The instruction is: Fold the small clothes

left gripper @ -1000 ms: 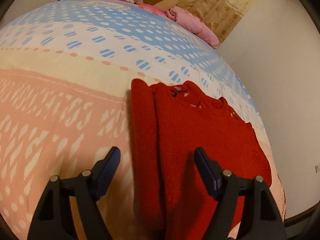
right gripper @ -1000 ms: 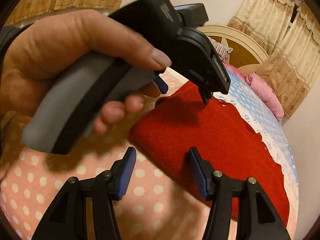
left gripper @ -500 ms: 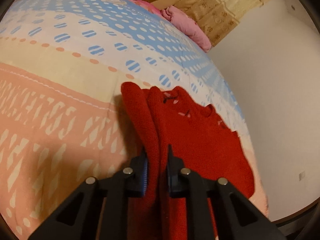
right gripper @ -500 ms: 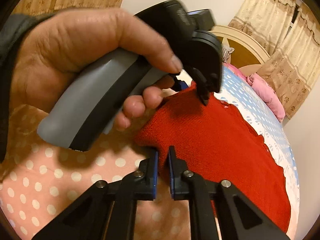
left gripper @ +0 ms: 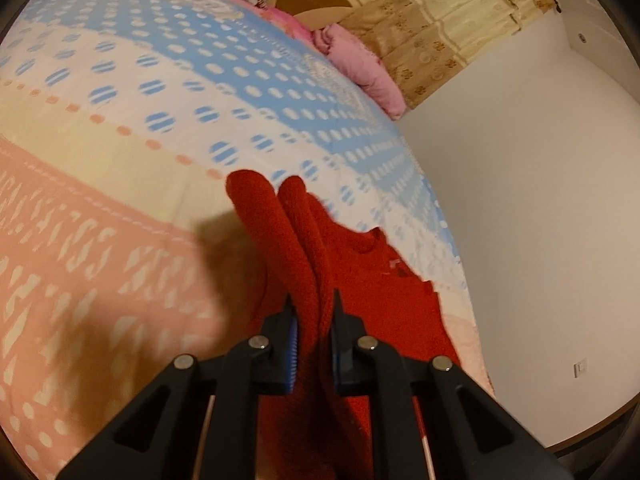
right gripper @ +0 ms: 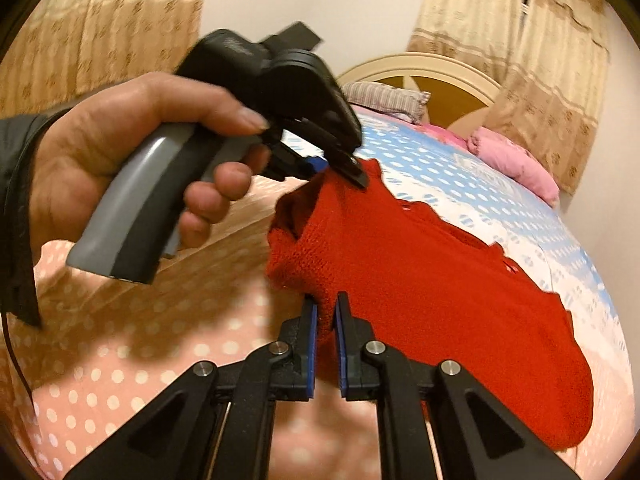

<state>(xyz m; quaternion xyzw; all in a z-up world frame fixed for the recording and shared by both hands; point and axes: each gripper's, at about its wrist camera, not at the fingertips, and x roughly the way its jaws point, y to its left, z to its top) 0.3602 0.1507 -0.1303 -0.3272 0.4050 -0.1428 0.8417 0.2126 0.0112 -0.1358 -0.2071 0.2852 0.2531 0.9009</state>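
A small red knitted sweater (left gripper: 372,292) lies on the patterned bedspread (left gripper: 120,128). My left gripper (left gripper: 314,320) is shut on a raised fold of its left edge. In the right wrist view the same sweater (right gripper: 432,276) has its near left edge lifted off the bed. My right gripper (right gripper: 326,320) is shut on the near corner of that edge. The left gripper (right gripper: 340,168), held in a hand, shows in the right wrist view, pinching the sweater's far corner.
The bedspread (right gripper: 120,360) is pink with white dots near me, blue and white farther off. A pink blanket (left gripper: 360,68) and a striped pillow (right gripper: 384,96) lie by the headboard. A white wall (left gripper: 540,220) and curtains stand to the right.
Both grippers were open a second ago and closed on the sweater's left edge. Since then they have lifted that edge off the bed.
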